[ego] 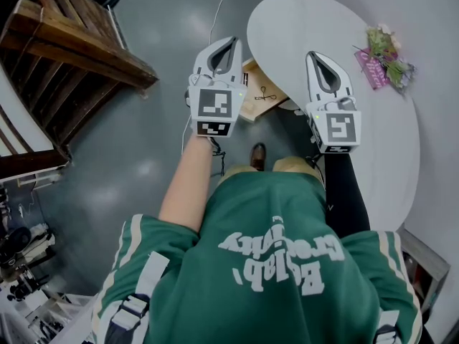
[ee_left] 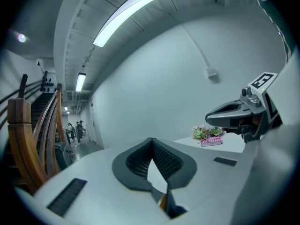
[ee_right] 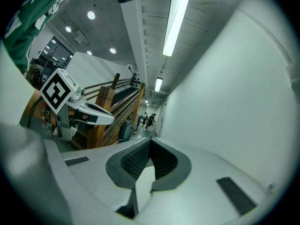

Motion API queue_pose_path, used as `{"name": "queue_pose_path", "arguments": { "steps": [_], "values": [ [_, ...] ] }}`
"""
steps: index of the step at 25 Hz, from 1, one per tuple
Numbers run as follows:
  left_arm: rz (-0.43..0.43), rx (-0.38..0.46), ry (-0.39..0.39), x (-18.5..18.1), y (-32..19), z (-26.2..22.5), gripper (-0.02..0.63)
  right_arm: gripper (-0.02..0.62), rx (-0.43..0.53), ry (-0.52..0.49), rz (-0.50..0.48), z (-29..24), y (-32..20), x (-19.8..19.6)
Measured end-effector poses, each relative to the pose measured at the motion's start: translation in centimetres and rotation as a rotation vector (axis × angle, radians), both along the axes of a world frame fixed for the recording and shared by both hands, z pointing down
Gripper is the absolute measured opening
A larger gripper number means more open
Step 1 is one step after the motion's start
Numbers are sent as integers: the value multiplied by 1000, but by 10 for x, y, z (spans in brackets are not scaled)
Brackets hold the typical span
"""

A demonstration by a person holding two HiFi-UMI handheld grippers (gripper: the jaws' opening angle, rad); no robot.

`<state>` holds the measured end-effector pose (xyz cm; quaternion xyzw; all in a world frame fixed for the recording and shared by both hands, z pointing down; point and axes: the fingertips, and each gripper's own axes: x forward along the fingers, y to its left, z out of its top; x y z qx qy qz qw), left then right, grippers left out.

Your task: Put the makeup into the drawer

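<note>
Head view: left gripper [ego: 228,49] and right gripper [ego: 319,63] are held side by side, level, out in front of the person. Both pairs of fingers are pressed together with nothing in them, which reads as a neutral carrying pose rather than a reach, since neither is near the task's thing. A pink packet [ego: 371,69] (probably the makeup, print too small to read) lies flat on the white worktop [ego: 323,20] near its far edge, touching a bunch of flowers [ego: 391,56] and well apart from both grippers. Its long axis seems to run diagonally, upper left to lower right in this view; which end is which I can't tell. A pale wooden box [ego: 259,95], likely the drawer, sits partly under the worktop's near rim between the grippers; I can't tell if it is open. The packet is on the worktop, not in the box. Left gripper view: left gripper [ee_left: 151,142] fingers closed, empty. The right gripper [ee_left: 208,118] shows at right, and beyond it the packet [ee_left: 212,141] appears as a low slab, broad side toward the camera, under the flowers [ee_left: 204,133]. Right gripper view: right gripper [ee_right: 150,142] fingers together, holding nothing. The left gripper [ee_right: 112,120] is at left with wooden stairs [ee_right: 108,111] behind; no packet is in sight.
</note>
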<state>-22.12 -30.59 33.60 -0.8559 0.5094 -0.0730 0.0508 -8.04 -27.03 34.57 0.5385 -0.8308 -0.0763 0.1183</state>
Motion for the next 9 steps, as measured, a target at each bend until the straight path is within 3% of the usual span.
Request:
{"name": "queue_pose_path", "arguments": {
  "steps": [9],
  "values": [
    [-10, -3, -13, 0, -4, 3, 15, 9, -10, 0, -13, 5, -2, -1]
  ]
}}
